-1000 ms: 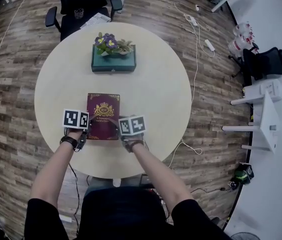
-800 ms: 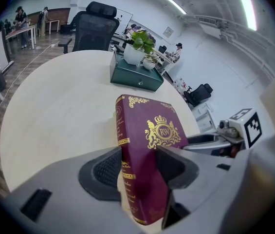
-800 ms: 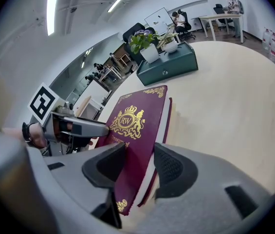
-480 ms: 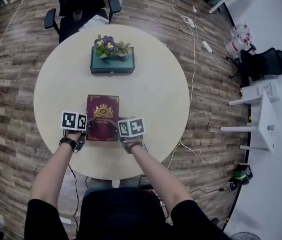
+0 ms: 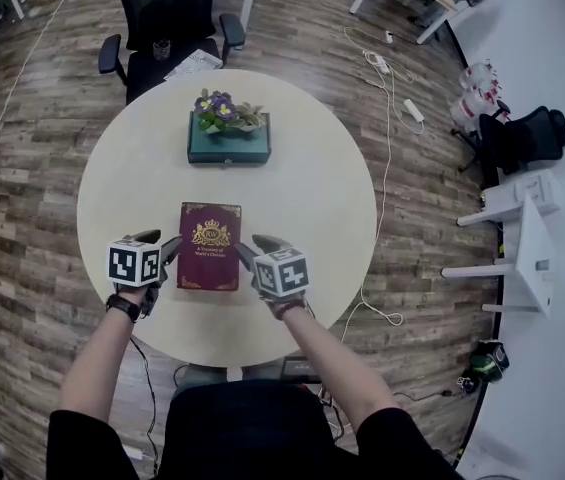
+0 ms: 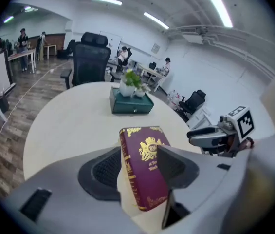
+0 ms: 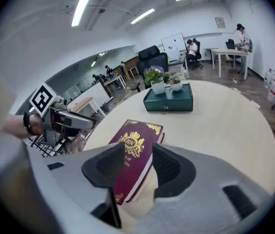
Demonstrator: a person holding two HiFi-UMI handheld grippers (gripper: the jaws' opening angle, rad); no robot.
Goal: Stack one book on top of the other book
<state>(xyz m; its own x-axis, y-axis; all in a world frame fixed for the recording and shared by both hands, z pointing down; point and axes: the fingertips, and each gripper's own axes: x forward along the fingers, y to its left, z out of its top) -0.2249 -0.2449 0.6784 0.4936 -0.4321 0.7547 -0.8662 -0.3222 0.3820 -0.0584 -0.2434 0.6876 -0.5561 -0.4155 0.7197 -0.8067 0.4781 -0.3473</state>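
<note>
Head view looks steeply down on the maroon book (image 5: 210,246). It lies flat, gold-crested cover up, on the near half of the round cream table (image 5: 312,188). The left gripper (image 5: 162,243) hangs just beside the book's left edge and the right gripper (image 5: 257,248) just beside its right edge. Both are toward the book's nearer end, with their marker cubes on top.

In the left gripper view the left gripper (image 6: 137,155) has its jaws standing apart. The maroon book (image 6: 144,165) shows in the gap ahead of them, spine toward this side. One jaw hides part of the cover, but neither pad presses on the book. The right gripper (image 6: 195,136) shows off to the right.

In the right gripper view the right gripper (image 7: 138,150) also has its jaws parted and clamps nothing. The maroon book (image 7: 132,152) lies beyond them with its page edge on this side, and the left gripper (image 7: 86,122) is at the left.

Farther out, the teal book (image 5: 228,140) sits on the far half of the table, well apart from the maroon one. It carries small pots of flowers (image 5: 226,108). Beyond the table stands a black office chair (image 5: 167,13) on a wooden floor (image 5: 22,168), with a white cable (image 5: 387,58) trailing to the right.
</note>
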